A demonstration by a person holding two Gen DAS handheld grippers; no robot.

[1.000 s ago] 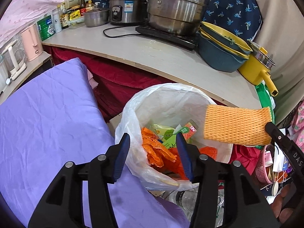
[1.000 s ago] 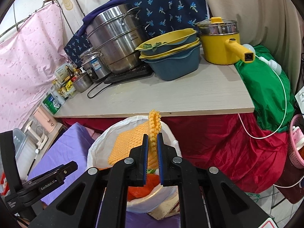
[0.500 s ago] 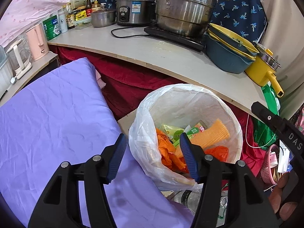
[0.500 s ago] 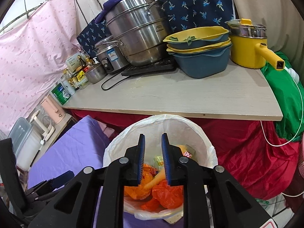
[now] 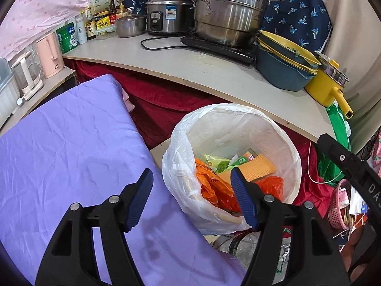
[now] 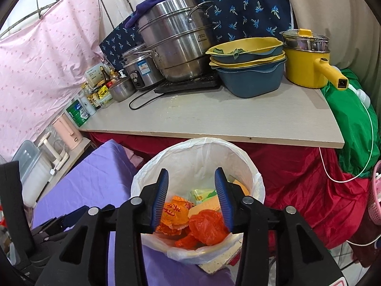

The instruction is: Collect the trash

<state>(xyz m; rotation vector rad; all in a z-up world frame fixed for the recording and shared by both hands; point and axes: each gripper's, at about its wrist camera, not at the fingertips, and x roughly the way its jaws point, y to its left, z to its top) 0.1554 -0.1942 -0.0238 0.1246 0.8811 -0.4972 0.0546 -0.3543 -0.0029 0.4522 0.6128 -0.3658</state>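
Trash bin (image 6: 258, 186), lower centre, holds the orange foam net (image 5: 260, 166). Right gripper (image 6: 191, 199) – fingers just opened, empty; left gripper (image 5: 191, 199) likewise. Risk – a finger snagging the liner (image 5: 181, 157), tipping everything out.

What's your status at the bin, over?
Right gripper empty above the bin, jaws just opening. Left gripper open, empty. Orange foam net lies inside. Nothing in the way.
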